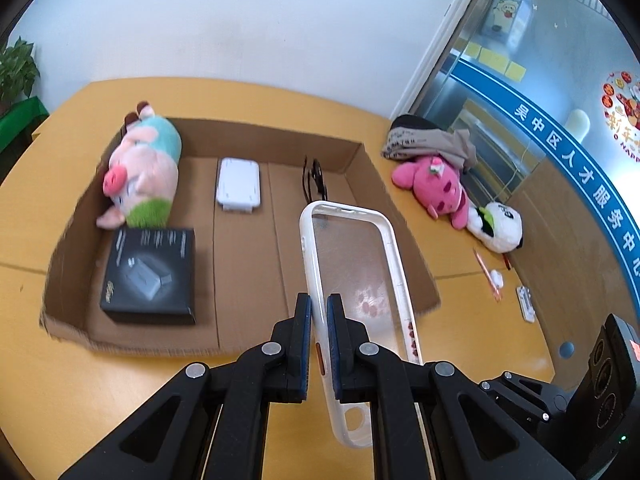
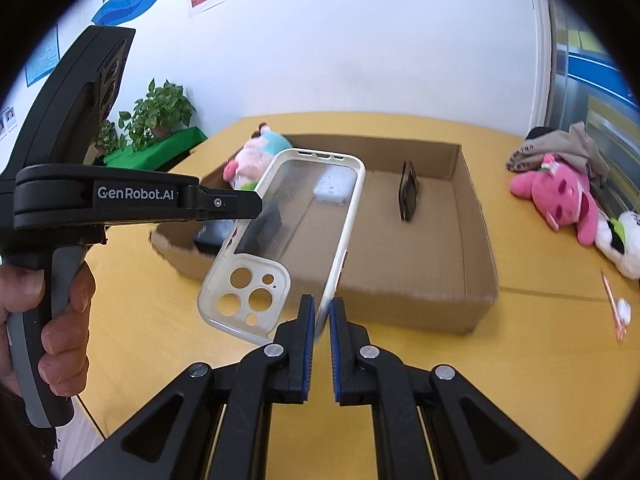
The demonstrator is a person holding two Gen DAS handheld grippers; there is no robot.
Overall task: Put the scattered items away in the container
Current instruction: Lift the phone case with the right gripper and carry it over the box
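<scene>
A clear phone case (image 1: 352,280) with a white rim is held in the air in front of the cardboard box (image 1: 396,216). My left gripper (image 1: 319,312) is shut on its left edge. My right gripper (image 2: 320,316) is shut on its right edge near the camera cut-out; the case (image 2: 296,216) also shows there, and the left gripper (image 2: 236,204) shows on its far edge. In the box lie a pink pig plush (image 1: 140,172), a black carton (image 1: 150,276), a white case (image 1: 238,184) and dark glasses (image 1: 316,180).
On the yellow table (image 1: 480,332) right of the box lie a pink plush (image 1: 436,188), a panda plush (image 1: 498,228), a dark cloth (image 1: 428,138), a pink pen (image 1: 486,274) and a small white item (image 1: 525,303). A potted plant (image 2: 160,110) stands beyond the table's left end.
</scene>
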